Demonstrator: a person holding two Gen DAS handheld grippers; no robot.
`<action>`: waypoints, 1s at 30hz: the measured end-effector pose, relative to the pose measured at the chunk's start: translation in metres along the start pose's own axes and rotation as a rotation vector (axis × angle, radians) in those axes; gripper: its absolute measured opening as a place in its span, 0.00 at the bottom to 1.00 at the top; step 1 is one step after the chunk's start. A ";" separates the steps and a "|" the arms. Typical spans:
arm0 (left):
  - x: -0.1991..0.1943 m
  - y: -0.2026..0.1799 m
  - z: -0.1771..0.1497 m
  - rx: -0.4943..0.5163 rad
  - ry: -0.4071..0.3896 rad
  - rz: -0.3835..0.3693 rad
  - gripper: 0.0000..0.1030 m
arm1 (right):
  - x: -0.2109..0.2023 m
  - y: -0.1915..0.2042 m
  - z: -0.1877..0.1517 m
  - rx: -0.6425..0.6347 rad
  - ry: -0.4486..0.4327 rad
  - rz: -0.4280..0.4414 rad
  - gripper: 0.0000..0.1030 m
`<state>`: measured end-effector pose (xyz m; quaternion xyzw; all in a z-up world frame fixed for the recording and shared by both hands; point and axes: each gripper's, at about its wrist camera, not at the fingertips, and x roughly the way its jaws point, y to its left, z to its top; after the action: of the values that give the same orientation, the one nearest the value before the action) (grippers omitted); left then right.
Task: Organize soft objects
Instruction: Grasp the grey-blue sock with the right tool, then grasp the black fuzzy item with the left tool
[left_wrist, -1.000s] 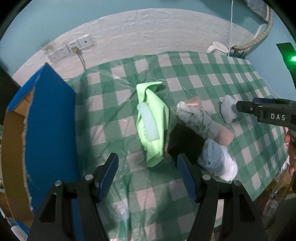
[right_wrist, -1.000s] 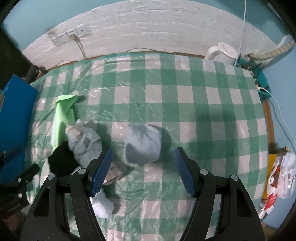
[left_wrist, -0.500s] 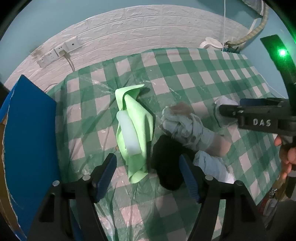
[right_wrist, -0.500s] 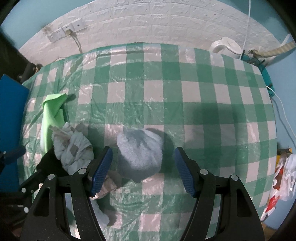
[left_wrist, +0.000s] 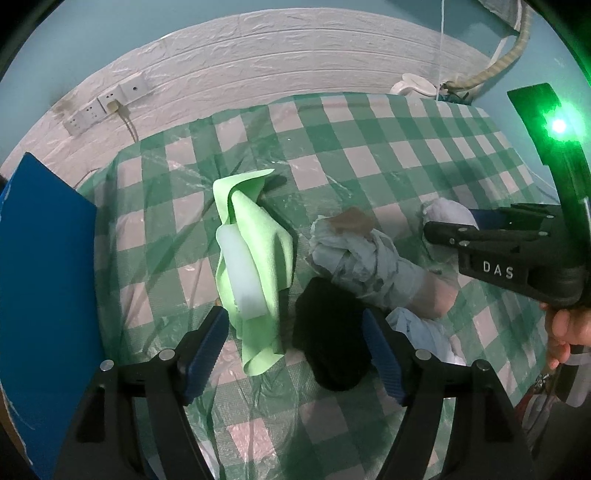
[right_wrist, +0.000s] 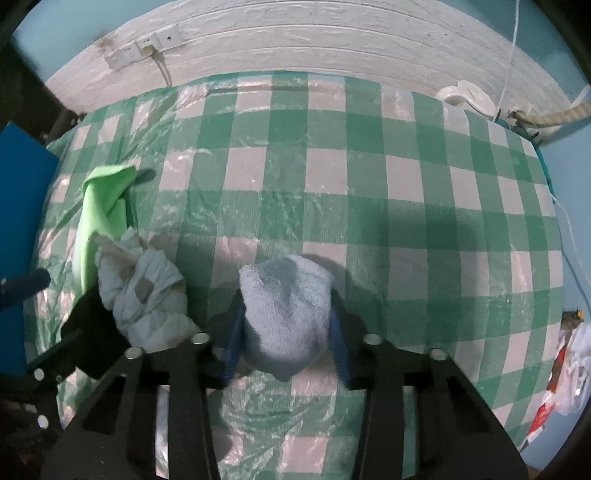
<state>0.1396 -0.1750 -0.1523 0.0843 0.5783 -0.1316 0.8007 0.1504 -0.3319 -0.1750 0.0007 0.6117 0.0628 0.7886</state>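
Between the right gripper's (right_wrist: 284, 339) blue pads sits a balled blue towel (right_wrist: 284, 306), on the checked tablecloth (right_wrist: 332, 184). Jaws closing; pads look pressed into both flanks, fabric bulging above them. Terry cloth: light, soft, squashes under grip, not fragile or slippery. Likely to sag or unroll if caught by a loose fold, so a hold across the thick middle of the ball seems right, as here.

Left gripper (left_wrist: 295, 343) spread and opening, pinching nothing; it hangs over a black cloth (left_wrist: 328, 332) and the tail of a green cloth (left_wrist: 258, 258). Grey crumpled rag (left_wrist: 362, 262) lies just beside, touching the black one. All limp and light; take each by a bunched part, not an edge. Blue box (left_wrist: 44, 277) stands at left.
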 end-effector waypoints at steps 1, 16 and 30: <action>0.000 0.000 0.000 0.001 0.000 -0.002 0.74 | -0.001 0.002 -0.001 -0.010 -0.001 -0.010 0.31; 0.018 -0.019 -0.005 0.047 0.039 -0.030 0.63 | -0.043 0.015 -0.034 -0.049 -0.032 -0.028 0.27; -0.005 -0.015 -0.020 0.077 -0.019 -0.016 0.30 | -0.073 0.036 -0.044 -0.052 -0.064 0.019 0.27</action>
<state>0.1155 -0.1834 -0.1539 0.1094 0.5657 -0.1611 0.8013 0.0867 -0.3065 -0.1132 -0.0116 0.5843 0.0862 0.8069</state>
